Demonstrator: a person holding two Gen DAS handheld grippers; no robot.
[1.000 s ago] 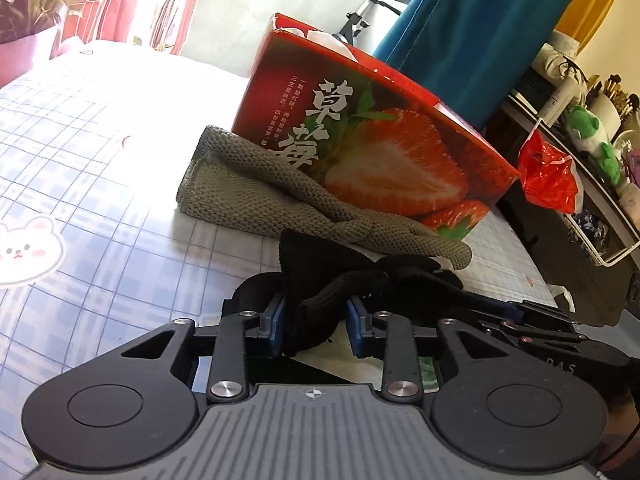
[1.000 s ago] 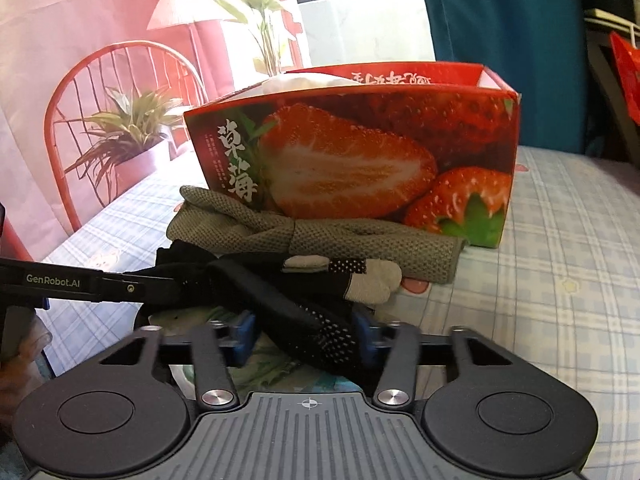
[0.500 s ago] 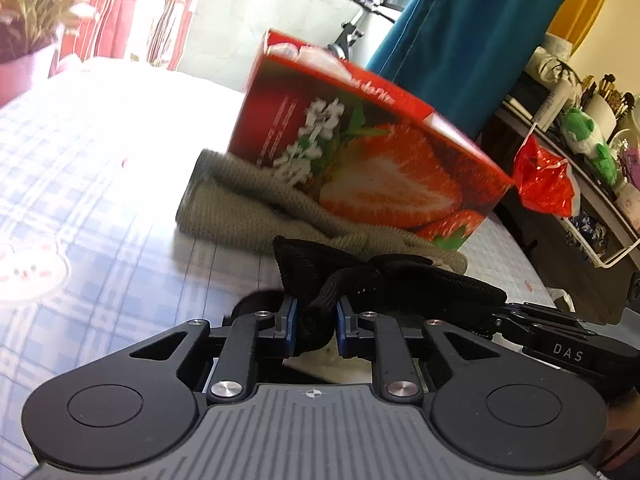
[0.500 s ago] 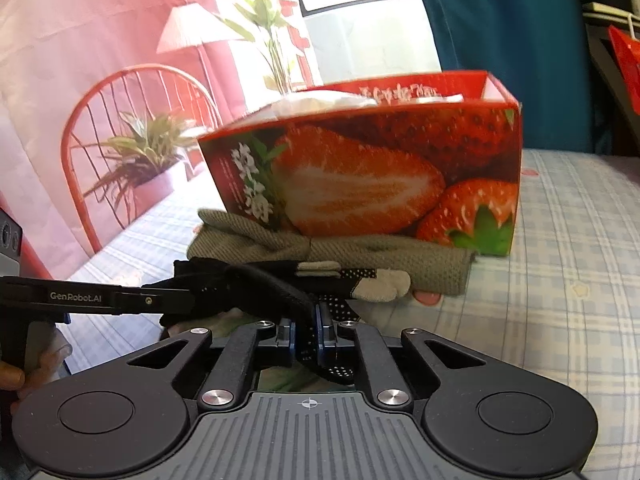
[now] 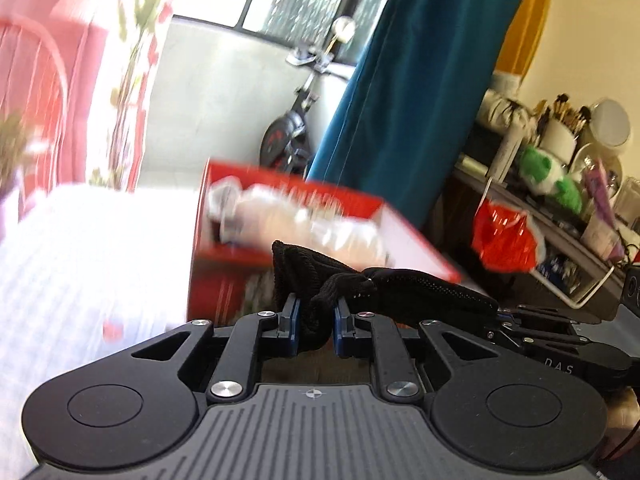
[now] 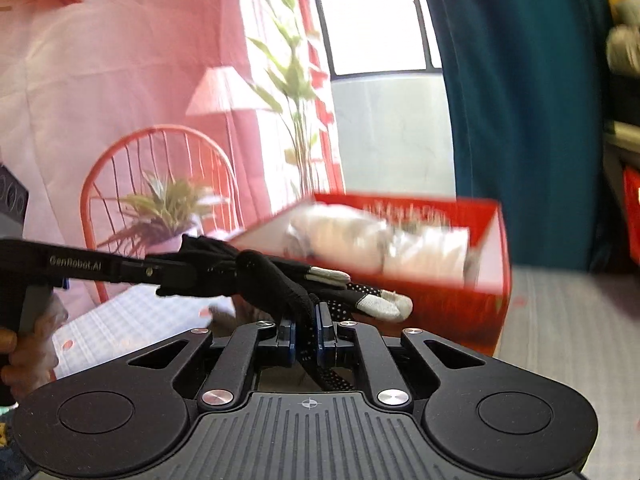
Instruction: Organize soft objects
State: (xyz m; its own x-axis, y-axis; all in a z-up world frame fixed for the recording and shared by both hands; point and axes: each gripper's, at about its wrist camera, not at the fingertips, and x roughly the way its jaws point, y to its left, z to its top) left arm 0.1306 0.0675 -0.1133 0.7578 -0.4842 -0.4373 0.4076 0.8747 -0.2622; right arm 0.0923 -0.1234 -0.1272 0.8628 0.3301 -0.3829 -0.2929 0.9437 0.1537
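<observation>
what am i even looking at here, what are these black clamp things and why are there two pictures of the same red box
No robot here: a person holds a hand-held gripper in each hand, and each one has a camera looking forward along its two fingers. So the two pictures show one moment from two sides.

In the left wrist picture, the left hand-held gripper pinches one end of a black glove, and its jaws are closing further on the fabric. In the right wrist picture, the right hand-held gripper is shut on the other end, near the glove's grey fingertips. The glove hangs stretched between the two, up in the air.

Behind it a red box stands on a checked tablecloth, with something pale inside, too blurred to name. The shelf clutter and curtains are just the room.
</observation>
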